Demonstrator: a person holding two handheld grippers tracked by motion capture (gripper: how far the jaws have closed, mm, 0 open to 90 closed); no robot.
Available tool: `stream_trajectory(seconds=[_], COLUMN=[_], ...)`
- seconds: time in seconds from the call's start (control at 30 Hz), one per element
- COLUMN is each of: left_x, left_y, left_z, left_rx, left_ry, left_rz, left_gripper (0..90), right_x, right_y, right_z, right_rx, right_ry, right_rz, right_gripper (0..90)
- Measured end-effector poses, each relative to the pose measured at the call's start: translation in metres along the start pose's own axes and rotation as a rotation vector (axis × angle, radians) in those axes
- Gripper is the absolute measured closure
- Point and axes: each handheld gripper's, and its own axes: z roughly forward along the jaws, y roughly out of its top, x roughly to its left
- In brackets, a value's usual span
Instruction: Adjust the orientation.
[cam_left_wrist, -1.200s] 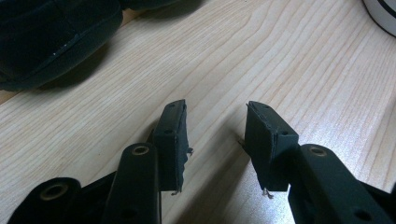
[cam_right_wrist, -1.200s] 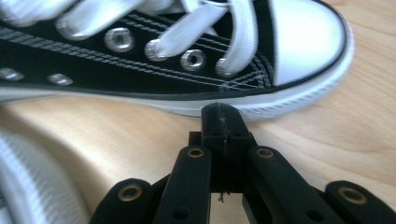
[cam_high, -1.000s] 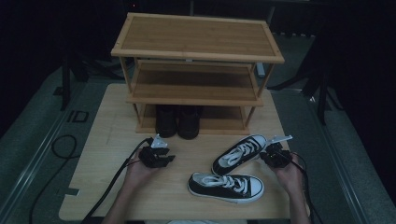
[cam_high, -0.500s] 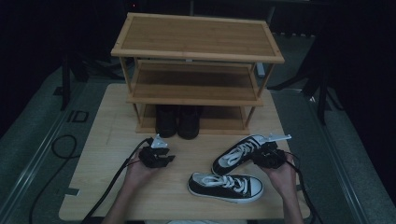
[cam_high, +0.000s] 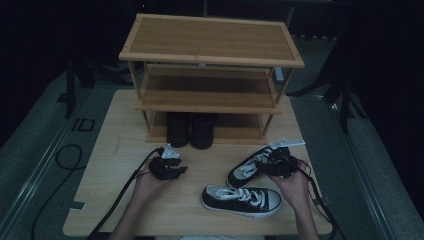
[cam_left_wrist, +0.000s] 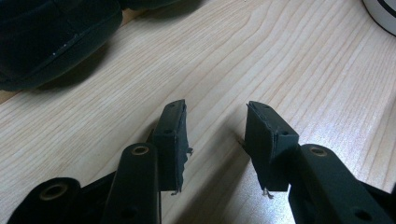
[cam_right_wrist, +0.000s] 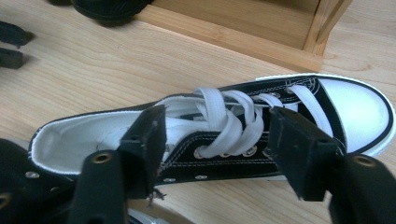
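Nearest us on the worktop (cam_high: 100, 200), one black-and-white sneaker (cam_high: 241, 200) lies on its sole, toe pointing right, between the two forearms. Just behind it the second sneaker (cam_high: 250, 167) sits angled, toe toward the rack's right leg, sole flat on the wood.

Right gripper (cam_high: 277, 164) hangs over that angled sneaker. In the right gripper view its fingers (cam_right_wrist: 142, 144) stand spread above the white laces (cam_right_wrist: 233, 121); they have just been opening, the sneaker is below the gap, pads not pressing on it.

Left gripper (cam_high: 167, 167) hovers low over bare wood, well apart from both sneakers. In the left gripper view we see its fingers (cam_left_wrist: 173, 140) spread with nothing between them, a dark shoe toe at top left.

Farther back, a pair of black shoes (cam_high: 191, 129) sits on the bottom shelf of the bamboo shoe rack (cam_high: 210, 40), left of centre. Middle and top shelves hold nothing we can make out.
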Motion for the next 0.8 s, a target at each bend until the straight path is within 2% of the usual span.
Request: stream_trajectory(seconds=[0.07,0.1,0.13,0.3,0.4,0.47,0.57,0.8], left_x=[0.0,0.0,0.0,0.0,0.0,0.0,0.0,0.0], left_y=[0.0,0.0,0.0,0.0,0.0,0.0,0.0,0.0], left_z=[0.0,0.0,0.0,0.0,0.0,0.0,0.0,0.0], left_rx=[0.0,0.0,0.0,0.0,0.0,0.0,0.002,0.0], left_ry=[0.0,0.0,0.0,-0.001,0.0,-0.001,0.002,-0.001], left_rz=[0.0,0.0,0.0,0.0,0.001,0.0,0.002,0.001], left_gripper=[59.1,59.1,59.1,59.1,59.1,59.1,59.1,59.1], right_x=[0.002,0.002,0.003,0.002,0.001,0.0,0.001,0.001], right_y=[0.0,0.0,-0.002,-0.007,-0.009,-0.01,-0.01,-0.008], right_z=[0.002,0.002,0.003,0.0,-0.002,-0.001,0.005,0.013], right_rx=[0.013,0.013,0.023,0.036,0.056,0.066,0.101,0.124], right_ry=[-0.038,-0.038,-0.064,-0.062,-0.051,-0.027,-0.016,-0.005], right_rz=[-0.004,-0.004,-0.003,0.034,0.064,0.075,0.095,0.127], right_gripper=[34.3,34.3,32.6,33.1,39.1,45.7,51.5,52.5])
